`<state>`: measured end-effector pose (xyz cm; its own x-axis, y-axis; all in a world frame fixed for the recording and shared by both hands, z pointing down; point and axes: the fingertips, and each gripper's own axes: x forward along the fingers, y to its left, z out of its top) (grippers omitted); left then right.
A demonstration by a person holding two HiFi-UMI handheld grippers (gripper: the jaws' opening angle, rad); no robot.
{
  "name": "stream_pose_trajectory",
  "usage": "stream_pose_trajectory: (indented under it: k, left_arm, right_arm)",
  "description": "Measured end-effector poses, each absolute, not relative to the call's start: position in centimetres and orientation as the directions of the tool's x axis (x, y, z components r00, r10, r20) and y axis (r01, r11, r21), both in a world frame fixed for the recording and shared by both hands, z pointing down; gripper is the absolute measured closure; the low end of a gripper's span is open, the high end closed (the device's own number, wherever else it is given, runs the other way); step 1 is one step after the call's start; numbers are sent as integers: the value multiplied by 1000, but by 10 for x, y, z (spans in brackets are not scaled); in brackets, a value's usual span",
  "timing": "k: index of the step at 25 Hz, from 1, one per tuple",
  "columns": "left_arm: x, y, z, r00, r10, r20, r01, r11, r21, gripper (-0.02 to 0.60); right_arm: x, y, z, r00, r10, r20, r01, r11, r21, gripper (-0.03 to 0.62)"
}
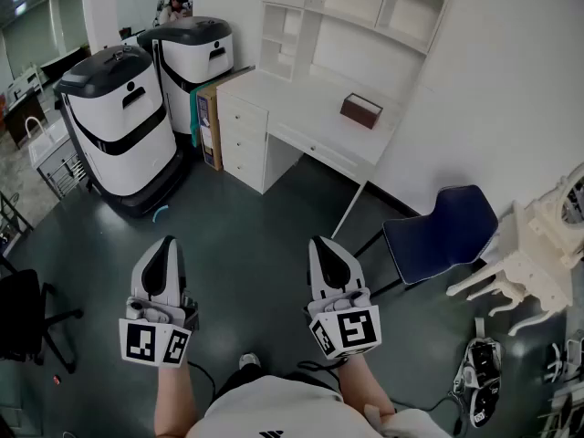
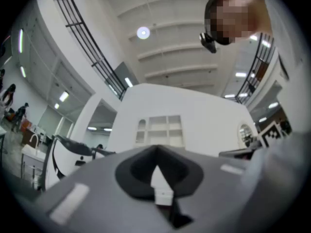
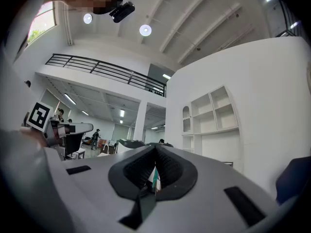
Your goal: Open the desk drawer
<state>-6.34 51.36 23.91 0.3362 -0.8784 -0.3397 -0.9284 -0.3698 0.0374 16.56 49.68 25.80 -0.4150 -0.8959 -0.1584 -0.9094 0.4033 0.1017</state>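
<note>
The white desk (image 1: 301, 94) stands against the far wall under a white shelf unit (image 1: 356, 7). A stack of three drawers (image 1: 243, 140) fills its left end, and a shallow drawer (image 1: 315, 147) runs under the top; all look closed. A small brown box (image 1: 361, 110) sits on the desktop. My left gripper (image 1: 165, 245) and right gripper (image 1: 325, 243) hover low over the dark floor, well short of the desk, both shut with nothing in them. The left gripper (image 2: 156, 150) and right gripper (image 3: 155, 148) views look up, past closed jaws, at the shelf unit (image 2: 160, 130) (image 3: 211, 113).
Two white-and-black machines (image 1: 123, 126) (image 1: 196, 57) stand left of the desk, with a flat cardboard box (image 1: 212, 121) leaning between. A blue chair (image 1: 440, 234) sits at the desk's right end, beside white ornate furniture (image 1: 534, 258). A black office chair (image 1: 23, 322) is at far left.
</note>
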Motion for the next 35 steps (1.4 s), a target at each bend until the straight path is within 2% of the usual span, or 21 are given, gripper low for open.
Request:
stream_pose_trajectory:
  k: [8,14,22,35]
  left_arm:
    - [-30,528,243,358,-874,-328,-921,-388,31,578]
    - [-28,528,247,357,-880,-314,-923,-384,27,578]
    - [-45,512,248,352,-882,-314,-925,-379,25,578]
    - [-92,477,252,366,-870,-331,-919,-394,20,578]
  right_arm:
    - [192,512,264,-417,-900,-129,-908,407,97,592]
    - [195,512,267,-413,-902,-128,-910,404,91,592]
    - [182,493,268,-399,-907,-139,-917,391,82,592]
    - [126,461,271,-414,-896,-158,-910,407,77,592]
